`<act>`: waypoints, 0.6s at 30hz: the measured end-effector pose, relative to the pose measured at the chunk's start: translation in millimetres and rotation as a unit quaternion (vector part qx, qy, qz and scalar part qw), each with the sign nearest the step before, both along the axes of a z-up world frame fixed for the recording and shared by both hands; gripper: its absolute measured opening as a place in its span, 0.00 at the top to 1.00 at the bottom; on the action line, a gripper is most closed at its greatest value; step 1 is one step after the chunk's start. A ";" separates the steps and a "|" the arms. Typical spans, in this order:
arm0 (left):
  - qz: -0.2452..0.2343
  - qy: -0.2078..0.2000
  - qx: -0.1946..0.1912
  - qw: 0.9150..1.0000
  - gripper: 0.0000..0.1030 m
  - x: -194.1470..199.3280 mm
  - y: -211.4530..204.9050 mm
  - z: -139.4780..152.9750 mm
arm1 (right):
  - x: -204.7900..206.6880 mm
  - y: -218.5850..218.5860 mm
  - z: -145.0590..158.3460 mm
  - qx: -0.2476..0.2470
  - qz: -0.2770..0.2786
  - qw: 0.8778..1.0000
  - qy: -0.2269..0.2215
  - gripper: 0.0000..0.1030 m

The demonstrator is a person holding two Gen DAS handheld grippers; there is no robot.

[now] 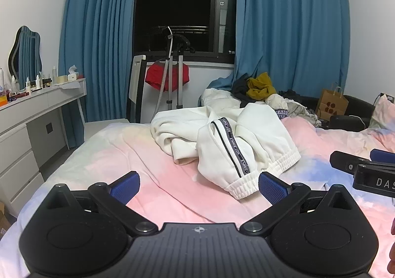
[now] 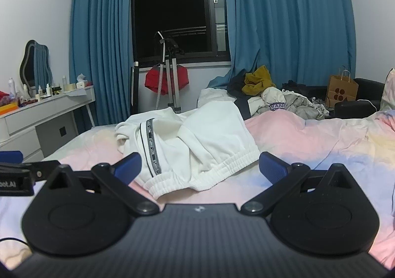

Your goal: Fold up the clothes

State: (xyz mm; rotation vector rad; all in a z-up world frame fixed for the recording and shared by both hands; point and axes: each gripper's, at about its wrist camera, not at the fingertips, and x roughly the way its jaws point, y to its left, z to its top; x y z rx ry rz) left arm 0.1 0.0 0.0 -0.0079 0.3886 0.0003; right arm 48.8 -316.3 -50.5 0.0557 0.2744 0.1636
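Lying crumpled on the bed [image 1: 103, 161], the white pants [image 1: 222, 144] are not yet folded at all: the legs are bunched and twisted over each other, one leg showing its black-and-grey printed side stripe [image 1: 233, 149], and both elastic cuffs [image 2: 197, 176] point toward the cameras. No flat layer or crease line shows anywhere in the fabric, so by my reading the whole job remains: spread the pants out, lay leg on leg, then fold them down.

Nearest the pants, the left gripper [image 1: 198, 185] hovers just short of the striped leg's cuff with its jaws spread wide and nothing between them; its right blue pad sits close beside that cuff, and I cannot tell whether they touch. The right gripper [image 2: 200, 166] is just in front of the cuffs, jaws likewise released and empty.

Behind the pants, a pile of clothes [image 2: 266, 95] waits at the bed's far edge, a mustard piece on top, likely more folding to come. Farther back from the pants stand a red garment on a rack [image 1: 167, 77] and blue curtains [image 1: 291, 26].
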 end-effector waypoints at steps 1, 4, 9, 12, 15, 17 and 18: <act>0.000 0.001 -0.001 1.000 0.00 0.4 -0.1 0.1 | 0.6 1.5 0.6 0.000 0.000 1.000 -0.002 0.00; 0.001 0.007 -0.003 1.000 0.00 1.8 -0.8 0.5 | 1.9 5.6 2.3 0.000 0.000 1.000 -0.009 0.00; 0.000 0.003 0.001 1.000 0.00 1.6 -6.2 -13.0 | -0.7 1.5 -0.8 0.001 -0.002 1.000 -0.013 0.00; -0.001 0.003 0.004 1.000 0.00 5.2 -9.1 -13.6 | -1.2 2.0 -2.2 -0.005 -0.009 1.000 -0.015 0.00; -0.002 0.006 -0.001 1.000 0.00 4.2 -4.9 -9.3 | 2.0 5.2 -5.8 -0.012 -0.017 1.000 -0.016 0.00; -0.001 0.006 -0.003 1.000 0.00 6.1 -5.3 -10.7 | 1.7 3.8 -5.8 -0.012 -0.016 1.000 -0.015 0.00; 0.000 0.006 -0.004 1.000 0.00 6.9 -5.2 -11.3 | 1.2 3.6 -5.0 -0.012 -0.017 1.000 -0.016 0.00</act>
